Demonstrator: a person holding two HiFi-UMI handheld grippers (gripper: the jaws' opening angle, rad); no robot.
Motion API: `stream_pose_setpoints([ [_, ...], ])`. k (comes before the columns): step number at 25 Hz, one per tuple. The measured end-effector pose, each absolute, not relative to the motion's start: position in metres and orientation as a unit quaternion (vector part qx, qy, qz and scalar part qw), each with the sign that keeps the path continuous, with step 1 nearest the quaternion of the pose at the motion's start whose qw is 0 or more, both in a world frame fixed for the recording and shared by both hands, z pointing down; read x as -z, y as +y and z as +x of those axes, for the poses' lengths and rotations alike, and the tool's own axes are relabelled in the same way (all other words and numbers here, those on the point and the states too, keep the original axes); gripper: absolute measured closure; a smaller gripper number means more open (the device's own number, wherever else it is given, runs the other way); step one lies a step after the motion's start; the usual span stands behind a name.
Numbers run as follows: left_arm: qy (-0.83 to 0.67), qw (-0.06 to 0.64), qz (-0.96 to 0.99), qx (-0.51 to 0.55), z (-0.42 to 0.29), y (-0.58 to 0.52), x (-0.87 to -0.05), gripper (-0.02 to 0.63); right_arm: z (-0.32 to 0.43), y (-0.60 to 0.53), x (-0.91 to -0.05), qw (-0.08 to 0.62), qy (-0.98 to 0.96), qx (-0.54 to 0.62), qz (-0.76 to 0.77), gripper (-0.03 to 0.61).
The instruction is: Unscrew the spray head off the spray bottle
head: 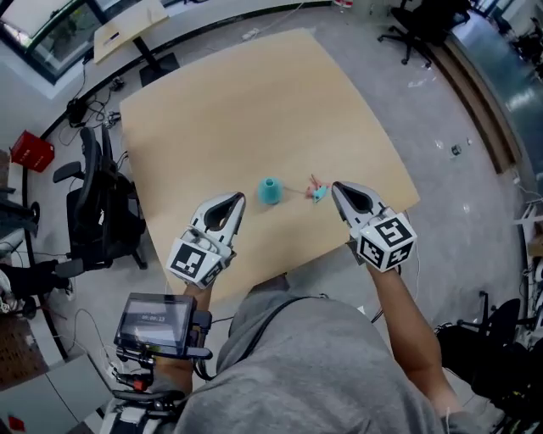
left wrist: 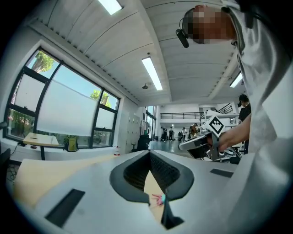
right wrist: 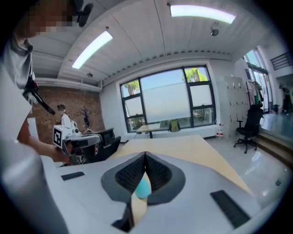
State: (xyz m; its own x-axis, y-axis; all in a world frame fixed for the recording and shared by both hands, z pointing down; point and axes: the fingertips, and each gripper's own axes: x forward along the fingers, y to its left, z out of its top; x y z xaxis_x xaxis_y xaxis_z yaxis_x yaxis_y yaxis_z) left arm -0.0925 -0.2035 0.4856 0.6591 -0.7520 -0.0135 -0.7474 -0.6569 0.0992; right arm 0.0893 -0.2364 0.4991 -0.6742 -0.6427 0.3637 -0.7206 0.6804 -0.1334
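Note:
A small teal spray bottle (head: pixel 270 191) stands on the light wooden table (head: pixel 229 102), with no head on it. Its pink and teal spray head (head: pixel 317 191) lies on the tabletop just to the right, apart from it. My left gripper (head: pixel 241 198) hovers left of the bottle, jaws shut and empty. My right gripper (head: pixel 334 186) hovers right of the spray head, also shut on nothing. In the left gripper view the shut left gripper (left wrist: pixel 149 152) frames the spray head (left wrist: pixel 159 199) below. In the right gripper view the bottle (right wrist: pixel 143 187) shows under the shut right gripper (right wrist: pixel 145 154).
A black office chair (head: pixel 102 212) stands by the table's left edge, and a red box (head: pixel 32 153) sits on the floor beyond it. Another desk (head: pixel 127 30) is at the back left. More chairs (head: pixel 420 25) stand at the back right. The table's near edge runs just in front of the person.

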Motion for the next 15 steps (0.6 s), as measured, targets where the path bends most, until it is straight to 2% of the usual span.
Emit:
stream_pose_setpoints([
  [5,-0.396,0.003,0.917,0.043,-0.058,-0.147,-0.406,0.611,0.107,-0.158,-0.41,0.029,-0.935,-0.118,0.334,0.572],
  [11,-0.372,-0.031,0.927,0.048,0.006,-0.032,-0.336,0.611,0.155,-0.032,-0.331,-0.027,-0.946,-0.061,0.318,0.572],
  [15,-0.373,-0.046,0.926,0.037,0.015,-0.02,-0.326,0.611,0.157,-0.014,-0.318,-0.029,-0.95,-0.027,0.311,0.572],
])
